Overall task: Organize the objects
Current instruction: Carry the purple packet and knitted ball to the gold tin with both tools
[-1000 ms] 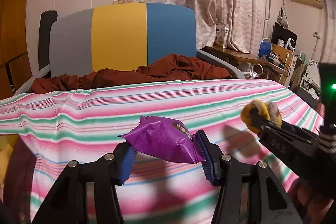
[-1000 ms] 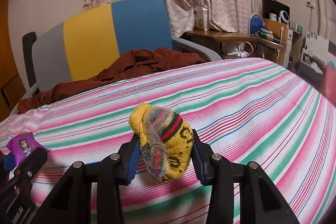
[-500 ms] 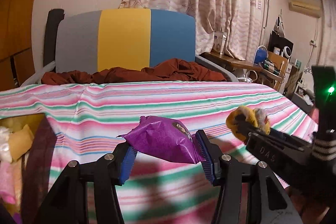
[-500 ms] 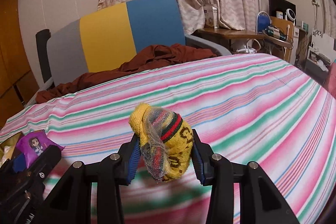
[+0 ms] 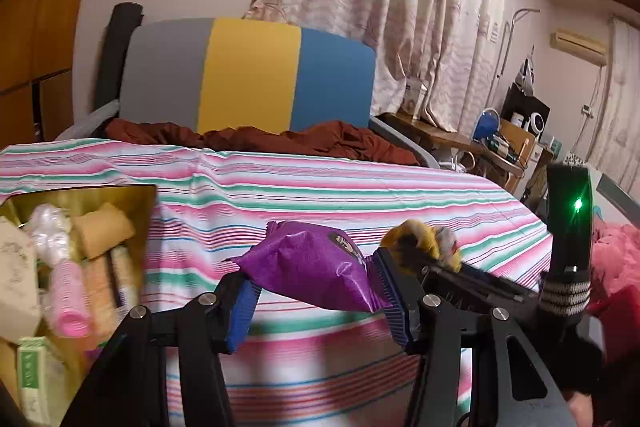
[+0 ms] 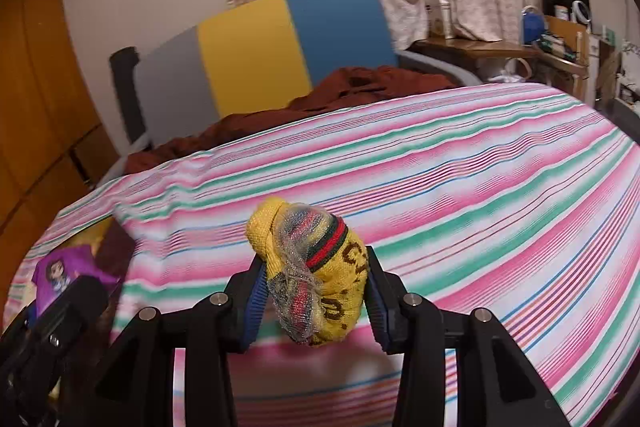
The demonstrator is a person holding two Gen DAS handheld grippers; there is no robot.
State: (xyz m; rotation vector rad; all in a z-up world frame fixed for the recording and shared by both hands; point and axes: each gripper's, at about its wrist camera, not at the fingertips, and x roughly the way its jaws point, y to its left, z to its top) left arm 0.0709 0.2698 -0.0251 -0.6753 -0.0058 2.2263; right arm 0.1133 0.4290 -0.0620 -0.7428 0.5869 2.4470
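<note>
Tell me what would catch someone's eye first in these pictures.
Probably the purple snack packet clamped in the left gripper and the yellow knitted bundle clamped in the right gripper, both held above the pink and green striped cover. Next, the open box of small items at the lower left of the left view, and the grey, yellow and blue chair back behind.

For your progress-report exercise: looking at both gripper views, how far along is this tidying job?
Done: the gold box at the left already holds a pink roller and several packets. In hand: the left gripper clamps a purple snack packet, and the right gripper clamps a yellow knitted bundle; both are above the striped cloth. Left: putting these two away. The cloth shows nothing else loose.
</note>
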